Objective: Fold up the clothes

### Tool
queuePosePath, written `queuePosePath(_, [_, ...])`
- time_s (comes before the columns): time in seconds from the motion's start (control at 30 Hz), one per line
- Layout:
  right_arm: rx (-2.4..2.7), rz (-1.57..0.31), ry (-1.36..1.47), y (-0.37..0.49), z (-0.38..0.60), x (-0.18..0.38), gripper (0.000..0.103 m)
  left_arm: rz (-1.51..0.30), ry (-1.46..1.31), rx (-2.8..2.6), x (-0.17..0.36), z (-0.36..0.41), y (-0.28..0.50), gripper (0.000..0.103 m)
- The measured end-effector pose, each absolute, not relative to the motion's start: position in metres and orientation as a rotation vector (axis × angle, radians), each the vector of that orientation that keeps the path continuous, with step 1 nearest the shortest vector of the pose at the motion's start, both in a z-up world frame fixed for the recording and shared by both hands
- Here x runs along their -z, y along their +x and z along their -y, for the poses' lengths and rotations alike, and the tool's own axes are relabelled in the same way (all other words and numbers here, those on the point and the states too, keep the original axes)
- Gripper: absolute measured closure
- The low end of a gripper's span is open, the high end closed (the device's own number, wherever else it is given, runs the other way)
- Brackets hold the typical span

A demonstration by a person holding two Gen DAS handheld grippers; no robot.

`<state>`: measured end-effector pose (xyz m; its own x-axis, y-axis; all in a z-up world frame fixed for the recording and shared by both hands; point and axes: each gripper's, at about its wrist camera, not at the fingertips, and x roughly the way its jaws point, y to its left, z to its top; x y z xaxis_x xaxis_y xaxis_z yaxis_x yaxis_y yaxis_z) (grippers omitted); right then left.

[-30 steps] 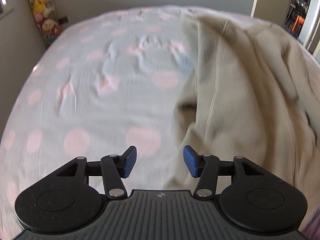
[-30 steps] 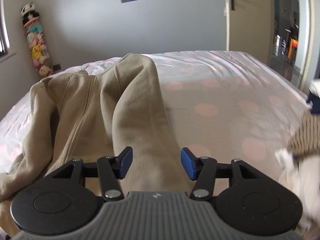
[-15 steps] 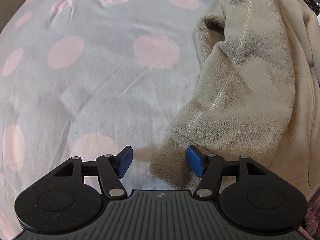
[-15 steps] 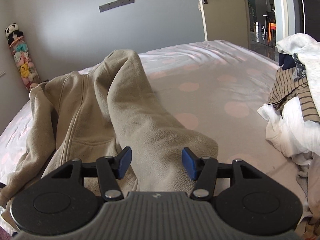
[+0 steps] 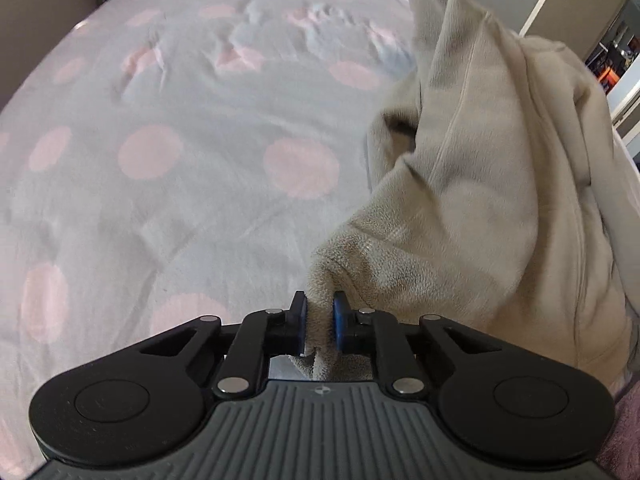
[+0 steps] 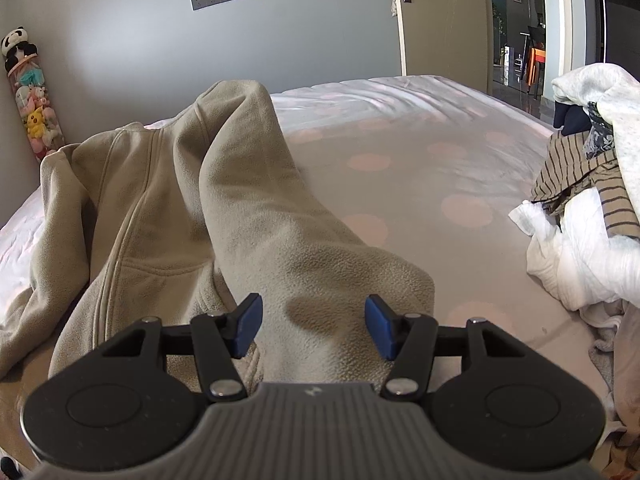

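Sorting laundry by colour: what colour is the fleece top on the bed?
Beige fleece top, one plain colour all over; the right wrist view shows it best.

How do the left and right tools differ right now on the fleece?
The left tool is closing, its pads pinching a bunched edge of the beige fleece; the right tool stands open, its pads astride a fleece sleeve without pressing it. Both have blue pads.

The fleece (image 5: 472, 208) is fuzzy, soft cloth. The sheet (image 5: 192, 208) is smooth, matt cloth. The gripper (image 5: 320, 322) at 6 o'clock is matt black plastic.
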<state>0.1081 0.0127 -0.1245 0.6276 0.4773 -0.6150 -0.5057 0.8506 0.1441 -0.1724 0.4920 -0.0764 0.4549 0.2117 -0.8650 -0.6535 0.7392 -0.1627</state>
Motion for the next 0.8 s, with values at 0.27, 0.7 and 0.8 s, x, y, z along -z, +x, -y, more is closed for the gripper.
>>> queuePosePath(0.27, [-0.558, -0.690, -0.081, 0.107, -0.018, 0.125, 0.043, -0.737, -0.370, -0.796, -0.050, -0.537, -0.210, 0.093])
queuePosePath(0.7, [-0.538, -0.689, -0.175, 0.103, -0.030, 0.127, 0.042, -0.723, -0.270, -1.110, -0.081, -0.651, -0.237, 0.093])
queuePosePath(0.8, [-0.531, -0.689, -0.210, 0.102, -0.035, 0.128, 0.040, -0.737, -0.282, -1.121, -0.057, -0.670, -0.231, 0.093])
